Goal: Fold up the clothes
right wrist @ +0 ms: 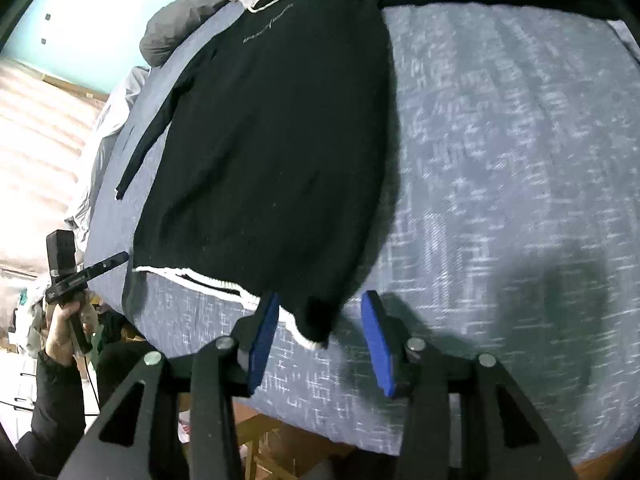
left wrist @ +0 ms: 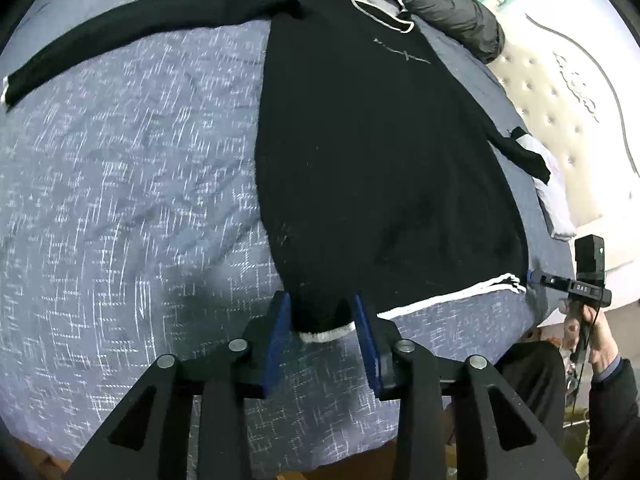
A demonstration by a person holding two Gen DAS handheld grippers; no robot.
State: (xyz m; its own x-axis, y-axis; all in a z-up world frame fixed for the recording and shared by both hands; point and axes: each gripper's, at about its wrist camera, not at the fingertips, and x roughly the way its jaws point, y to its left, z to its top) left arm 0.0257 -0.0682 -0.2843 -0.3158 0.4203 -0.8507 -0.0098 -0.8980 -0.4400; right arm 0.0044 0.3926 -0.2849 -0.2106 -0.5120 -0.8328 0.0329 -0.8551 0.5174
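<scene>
Left wrist | left gripper (left wrist: 320, 312) angled down, jaws spread around black sweater (left wrist: 380, 152) hem corner | right gripper (right wrist: 320, 312) likewise

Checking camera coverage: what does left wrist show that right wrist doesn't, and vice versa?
Left wrist only: the tufted white headboard and the right gripper seen from the side at the hem.
Right wrist only: the left gripper seen from the side, and pale wall.
Both: the black sweater spread flat on the blue bedspread, a hem corner between open blue pads, the dark jacket beyond.
</scene>
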